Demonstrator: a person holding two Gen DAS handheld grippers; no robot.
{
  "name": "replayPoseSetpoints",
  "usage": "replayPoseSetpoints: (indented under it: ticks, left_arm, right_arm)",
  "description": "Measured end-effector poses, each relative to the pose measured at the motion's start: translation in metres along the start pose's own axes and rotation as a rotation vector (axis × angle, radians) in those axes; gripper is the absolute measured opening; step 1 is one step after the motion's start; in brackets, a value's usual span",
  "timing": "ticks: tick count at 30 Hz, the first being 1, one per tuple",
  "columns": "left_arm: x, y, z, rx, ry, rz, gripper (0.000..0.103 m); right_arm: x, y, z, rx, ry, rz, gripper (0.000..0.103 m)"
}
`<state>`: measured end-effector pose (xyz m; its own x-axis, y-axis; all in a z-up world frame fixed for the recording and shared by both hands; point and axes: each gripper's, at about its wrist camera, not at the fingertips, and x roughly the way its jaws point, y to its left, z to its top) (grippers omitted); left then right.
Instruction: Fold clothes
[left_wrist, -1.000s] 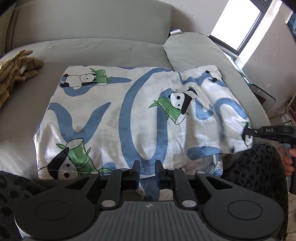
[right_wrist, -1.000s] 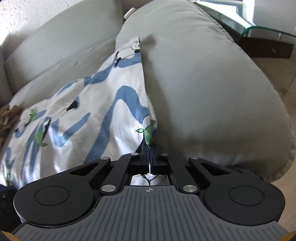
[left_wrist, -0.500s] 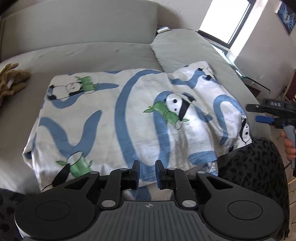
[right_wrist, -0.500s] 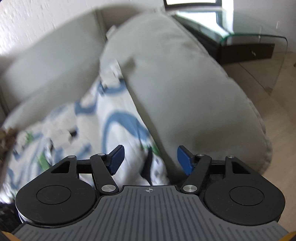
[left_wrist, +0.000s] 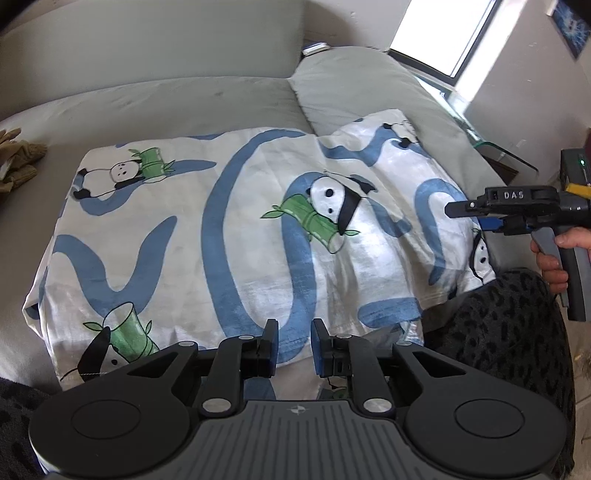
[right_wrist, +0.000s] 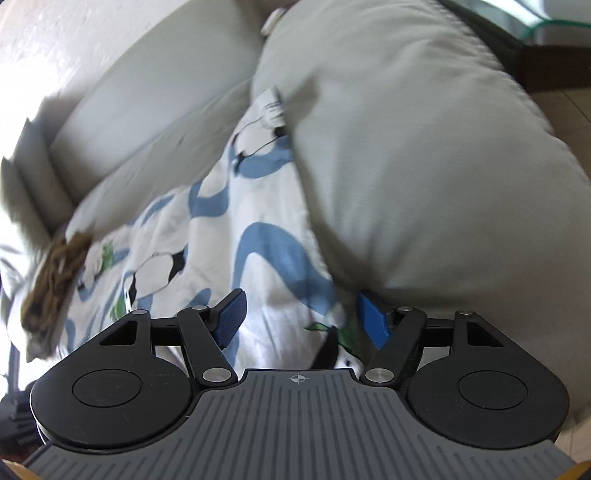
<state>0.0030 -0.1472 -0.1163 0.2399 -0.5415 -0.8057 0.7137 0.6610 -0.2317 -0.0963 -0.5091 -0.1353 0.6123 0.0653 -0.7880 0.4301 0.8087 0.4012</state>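
Observation:
A white cloth printed with blue swirls and pandas lies spread flat on the grey sofa seat. My left gripper hovers over the cloth's near edge. Its jaws stand a narrow gap apart, with the fabric showing below the gap and nothing pinched. My right gripper, in a person's hand, hangs just off the cloth's right edge. In the right wrist view this gripper is open wide over the cloth, whose right edge lies against the sofa's arm cushion.
An olive-brown garment lies crumpled at the sofa's left end, also visible as a brown heap. A dark leopard-print fabric covers the near right corner. A glass side table stands beyond the arm cushion.
My right gripper was shut on the cloth's right corner. It has opened, let the corner drop and drawn back to the right. The left gripper's narrow gap is unchanged.

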Motion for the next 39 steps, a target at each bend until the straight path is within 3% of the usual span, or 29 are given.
replayPoseSetpoints:
  ticks: [4,8,11,13,18,25,32,39]
  left_arm:
    - [0.003,0.002,0.002,-0.013,0.012,0.052,0.016]
    - [0.004,0.003,0.002,-0.024,0.017,0.055,0.016]
    - [0.005,0.003,0.0,-0.024,0.02,0.055,0.016]
    - [0.002,0.003,-0.002,-0.025,0.018,0.058,0.016]
    - [-0.012,0.015,-0.004,-0.057,0.001,0.073,0.016]
    - [-0.043,0.041,-0.011,-0.137,-0.049,0.089,0.03]
    - [-0.091,0.082,-0.024,-0.254,-0.173,0.126,0.033]
    - [-0.133,0.127,-0.045,-0.374,-0.275,0.207,0.033]
  right_arm:
    - [0.014,0.011,-0.001,-0.037,-0.009,-0.036,0.062]
    - [0.023,0.025,-0.005,-0.14,-0.005,-0.08,0.06]
    - [0.031,0.027,-0.004,-0.167,-0.01,-0.105,0.034]
    - [0.036,0.019,-0.002,-0.116,-0.015,-0.077,0.002]
    - [0.024,0.018,-0.006,-0.031,-0.063,-0.052,0.001]
    - [-0.012,0.074,-0.017,-0.085,-0.168,-0.165,0.001]
    - [-0.014,0.182,-0.021,-0.286,-0.228,-0.174,0.001]
    - [0.05,0.331,-0.055,-0.61,-0.124,-0.071,0.002]
